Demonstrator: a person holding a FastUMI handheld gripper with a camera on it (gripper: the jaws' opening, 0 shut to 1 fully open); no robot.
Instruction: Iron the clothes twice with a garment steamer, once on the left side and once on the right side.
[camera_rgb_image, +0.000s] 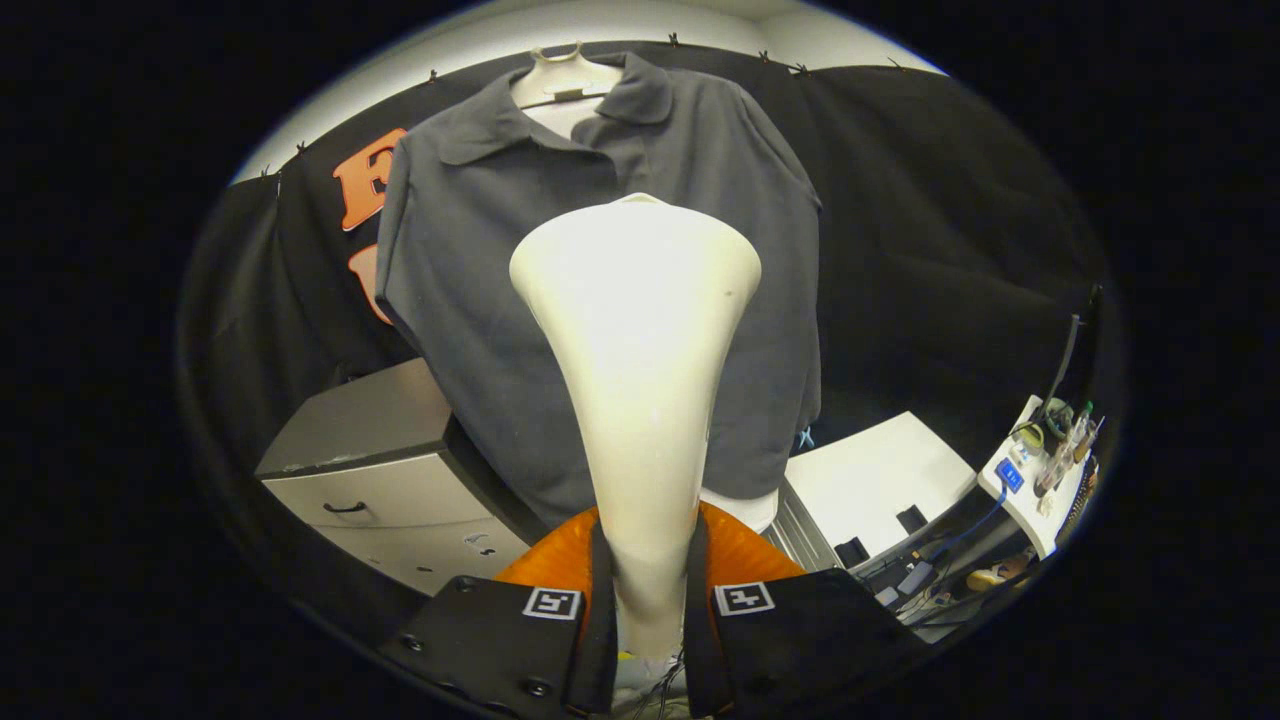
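We have the jaws clamped on the steamer (636, 330), facing the shirt (480, 250); next we press its head to one side

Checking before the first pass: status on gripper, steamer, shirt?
Gripper shut on steamer, head up. Shirt hanging on hanger just beyond the head; contact can't be told. Nothing between steamer and shirt.

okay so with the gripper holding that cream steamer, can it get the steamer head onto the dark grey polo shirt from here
Probably yes. The gripper is shut on the cream plastic garment steamer, whose wide head already faces the dark grey polo shirt hanging on its hanger. Nothing stands between them; the grey drawer cabinet sits lower, to one side.
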